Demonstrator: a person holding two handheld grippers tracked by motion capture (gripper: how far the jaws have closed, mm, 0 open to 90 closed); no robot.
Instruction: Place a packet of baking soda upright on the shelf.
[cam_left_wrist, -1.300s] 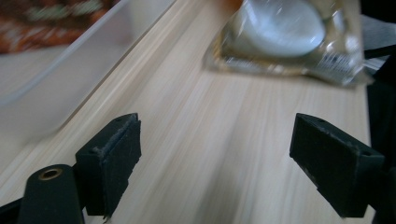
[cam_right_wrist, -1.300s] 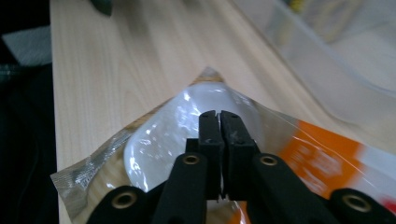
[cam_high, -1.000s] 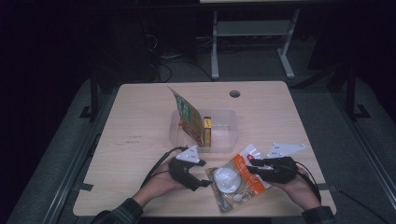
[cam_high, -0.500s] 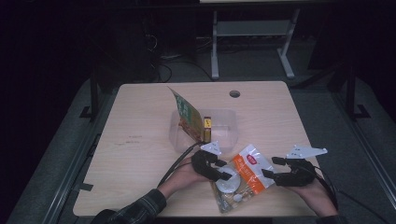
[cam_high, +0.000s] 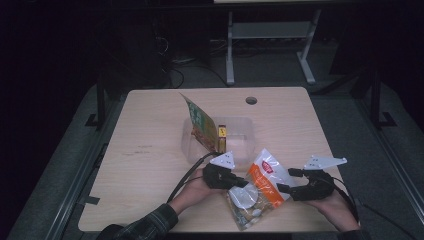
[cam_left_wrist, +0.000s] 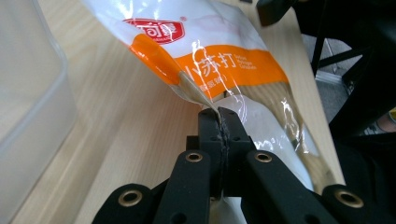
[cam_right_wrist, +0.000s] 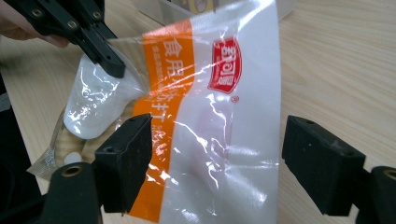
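In the high view the snack bag (cam_high: 259, 186) lies on the near part of the table (cam_high: 150, 150), just in front of the clear plastic tub (cam_high: 235, 135), between the two tools. Compared with a second ago, the left gripper (cam_high: 241, 183) has come in from the left to the bag's left edge, and the right gripper (cam_high: 287, 181) now sits just off its right edge where it earlier lay over the bag. The left jaws have just been closing with film between them; the right jaws have just been opening. To my judgement the bag has passed from right to left, ready to be lifted towards the tub. In the left gripper view the left gripper (cam_left_wrist: 219, 116) is pinched tight on a fold of the bag (cam_left_wrist: 210, 51), jaws almost meeting. In the right gripper view the right gripper (cam_right_wrist: 215, 163) stands wide, the bag (cam_right_wrist: 219, 93) between its jaws but the pads apparently clear of it. The bag's contents are blurred by glare; what stands in the tub beside the green packet (cam_high: 202, 125) is hard to make out, and the person's arms are cut off at the near edge.
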